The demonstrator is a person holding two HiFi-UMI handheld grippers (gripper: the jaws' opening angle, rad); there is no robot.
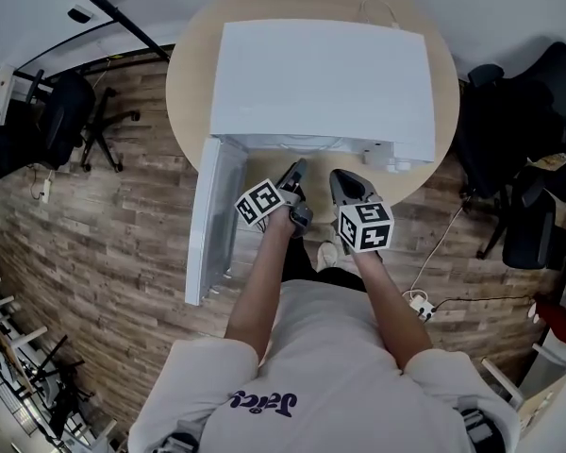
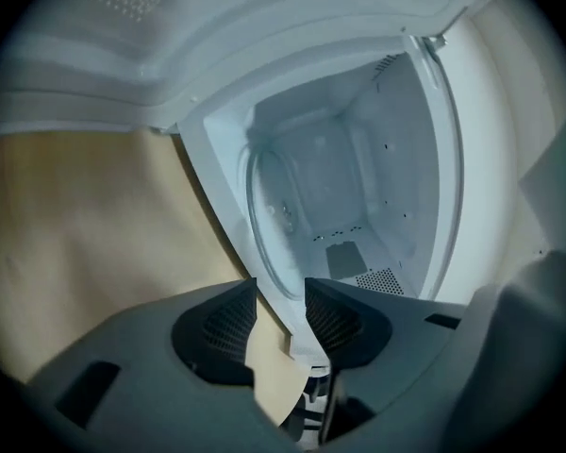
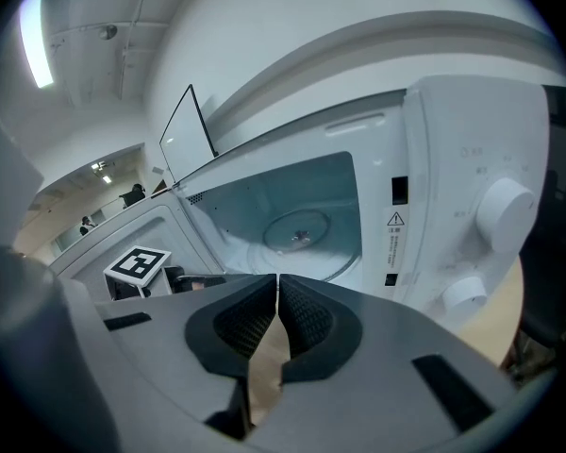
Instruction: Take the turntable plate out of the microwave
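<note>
- The microwave (image 1: 321, 78) door (image 1: 212, 220) is already wide open, off to the left of both your tools. That part is done.
- The plate (image 3: 302, 226) is not out yet. It lies on the floor inside the microwave, straight ahead of your tools.
- Your left gripper (image 2: 280, 286) has its jaws spread apart. It pinches nothing. Between the jaws you see only the front edge of the microwave and a bit of table (image 1: 193, 74).
- The near rim of the plate shows just beyond the left tips, but the tips do not touch it.
- Your right gripper (image 3: 277, 279) has its jaws pressed together, with nothing in them. It is outside the opening, close beside the left one. The knobs (image 3: 505, 210) are off to its right.
- So I think you are near the start. The way in is clear, and both tools are at the mouth of the microwave.
- Still to do, I think: slide the open left jaws over the near rim of the plate and squeeze.
- Then lift the plate a little and pull it back toward you, out of the opening.
- The plate looks like glass, so it may be slippery and heavy. The right tool may need to help hold it.
</note>
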